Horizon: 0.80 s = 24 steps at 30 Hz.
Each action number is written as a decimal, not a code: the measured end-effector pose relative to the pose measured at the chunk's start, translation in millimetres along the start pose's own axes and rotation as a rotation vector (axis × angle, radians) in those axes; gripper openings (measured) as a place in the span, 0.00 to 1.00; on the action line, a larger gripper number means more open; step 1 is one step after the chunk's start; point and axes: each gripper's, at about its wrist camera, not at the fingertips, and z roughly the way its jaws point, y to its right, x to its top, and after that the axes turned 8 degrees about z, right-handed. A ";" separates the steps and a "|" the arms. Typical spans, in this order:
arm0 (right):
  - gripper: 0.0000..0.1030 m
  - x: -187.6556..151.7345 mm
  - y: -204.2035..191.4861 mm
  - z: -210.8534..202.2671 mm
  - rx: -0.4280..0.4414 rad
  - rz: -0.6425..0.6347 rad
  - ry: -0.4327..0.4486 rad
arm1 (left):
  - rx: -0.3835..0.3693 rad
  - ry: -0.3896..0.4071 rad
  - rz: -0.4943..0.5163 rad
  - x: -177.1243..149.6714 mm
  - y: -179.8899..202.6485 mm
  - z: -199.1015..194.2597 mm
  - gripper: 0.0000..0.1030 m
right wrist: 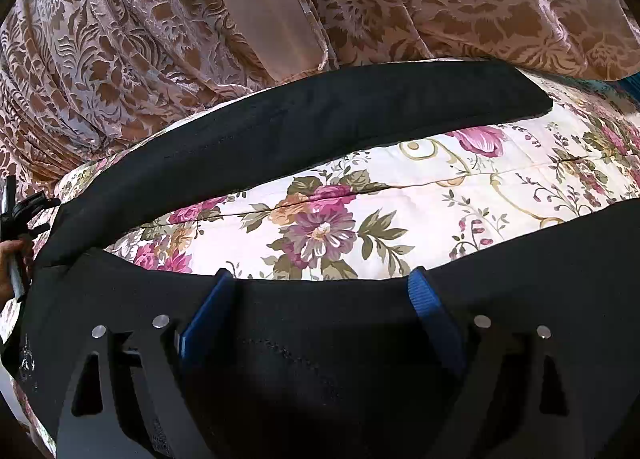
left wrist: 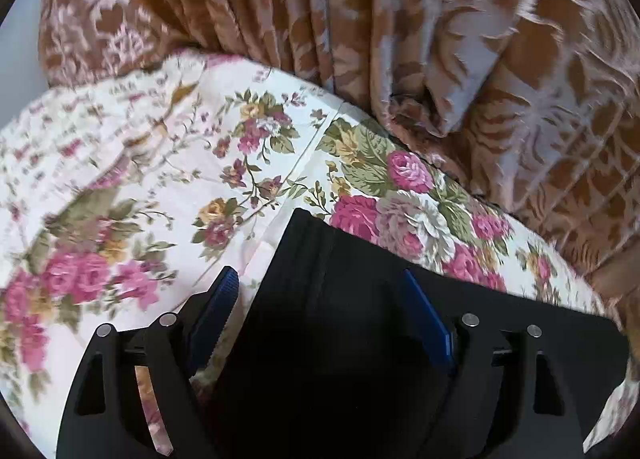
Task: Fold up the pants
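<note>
While the black pants point(right wrist: 304, 131) lie spread on the floral bedspread point(right wrist: 400, 211), one leg runs across the far side and another dark section lies near, with bare bedspread between. Right gripper point(right wrist: 320, 291) is angled down over the near section, jaws spread wide, blue fingers point(right wrist: 204, 315) either side of the cloth edge, not pinching. Left gripper point(left wrist: 320, 291) is angled down over a pants point(left wrist: 320, 259) end, jaws likewise spread. Patterned curtains point(right wrist: 120, 59) hang beyond the bed. A hand point(right wrist: 12, 263) shows at far left.

Black pants point(right wrist: 304, 127) on cream rose-print bedspread point(left wrist: 168, 163), brown-and-pale damask curtain point(left wrist: 460, 27), blue-padded black tool point(right wrist: 318, 311).
</note>
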 end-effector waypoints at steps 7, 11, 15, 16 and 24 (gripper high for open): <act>0.87 -0.2 -0.4 0.6 0.004 0.001 0.001 | -0.005 -0.021 -0.018 -4.7 -3.4 20.1 0.78; 0.87 0.0 0.1 0.5 0.004 0.001 0.002 | 0.042 -0.018 0.054 -5.8 7.9 20.4 0.48; 0.87 -0.3 -0.3 1.4 0.003 -0.001 0.002 | 0.043 -0.001 0.084 -5.9 13.4 13.0 0.19; 0.87 -0.1 -0.1 1.2 0.005 0.000 0.002 | 0.043 0.009 0.104 -6.6 16.7 8.4 0.16; 0.87 0.1 -1.2 2.3 0.015 0.008 0.001 | -0.051 0.188 0.086 -27.3 25.7 -57.0 0.14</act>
